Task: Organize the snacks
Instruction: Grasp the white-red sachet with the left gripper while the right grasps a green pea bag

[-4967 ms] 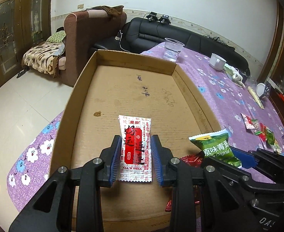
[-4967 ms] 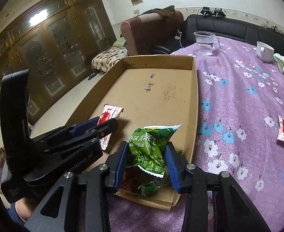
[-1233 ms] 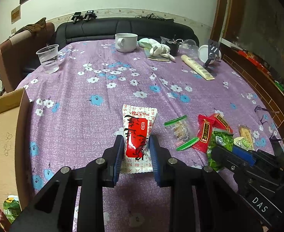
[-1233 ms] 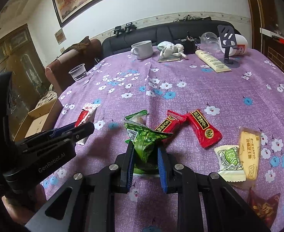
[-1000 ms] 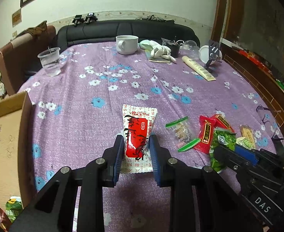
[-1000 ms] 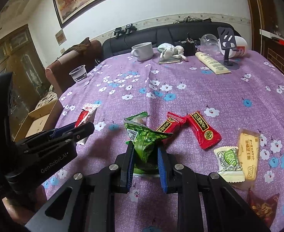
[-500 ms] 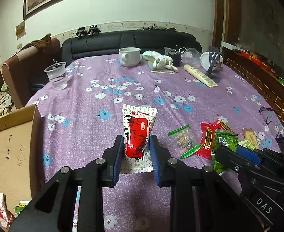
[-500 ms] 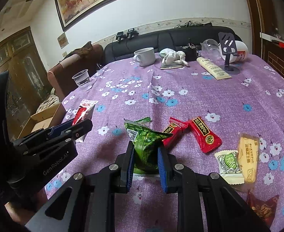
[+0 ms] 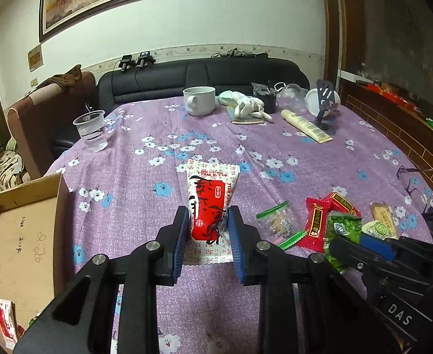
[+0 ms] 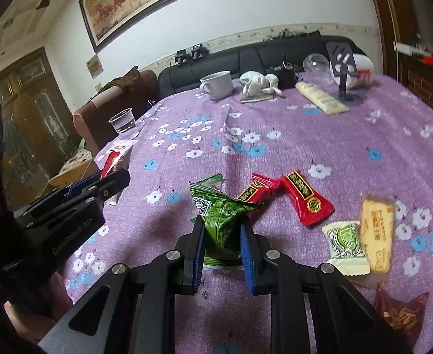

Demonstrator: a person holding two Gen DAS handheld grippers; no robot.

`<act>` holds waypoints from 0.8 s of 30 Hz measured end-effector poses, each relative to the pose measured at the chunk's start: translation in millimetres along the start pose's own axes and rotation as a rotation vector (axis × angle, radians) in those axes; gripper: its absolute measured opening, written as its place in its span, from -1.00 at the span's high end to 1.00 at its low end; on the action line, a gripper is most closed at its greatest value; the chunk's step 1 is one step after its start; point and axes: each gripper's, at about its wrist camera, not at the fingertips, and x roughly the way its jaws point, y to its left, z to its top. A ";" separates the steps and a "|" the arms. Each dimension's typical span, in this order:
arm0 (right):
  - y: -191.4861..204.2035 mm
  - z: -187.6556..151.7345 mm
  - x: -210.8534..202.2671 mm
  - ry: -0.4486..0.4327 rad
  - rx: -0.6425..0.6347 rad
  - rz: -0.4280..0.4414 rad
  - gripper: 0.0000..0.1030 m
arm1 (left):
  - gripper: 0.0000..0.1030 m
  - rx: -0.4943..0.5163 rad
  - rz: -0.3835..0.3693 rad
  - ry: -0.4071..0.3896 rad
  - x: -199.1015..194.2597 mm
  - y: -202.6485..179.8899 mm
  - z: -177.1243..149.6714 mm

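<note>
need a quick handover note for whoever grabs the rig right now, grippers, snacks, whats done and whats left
Left hand-held gripper: shut on a red-and-white packet, held above the tablecloth.
Right hand-held gripper: shut on a green packet.
Cardboard box sits at the table's left edge; at least one red-and-white packet already lies in it.
Left to do: box the two held packets, then collect the loose ones on the purple tablecloth: two red packets, a clear green-edged packet, a white-green packet, a yellow bar, a dark red packet.
</note>
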 end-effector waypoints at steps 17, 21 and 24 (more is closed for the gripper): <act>15.4 -3.8 6.8 0.041 0.026 0.039 0.57 | 0.53 -0.026 -0.012 0.026 2.5 7.3 -8.4; 16.8 -5.1 5.8 0.048 0.010 0.047 0.57 | 0.53 -0.019 0.001 0.013 1.2 6.1 -7.2; 11.7 -2.4 0.3 0.030 0.028 0.051 0.57 | 0.53 -0.021 -0.002 0.021 2.8 6.9 -7.5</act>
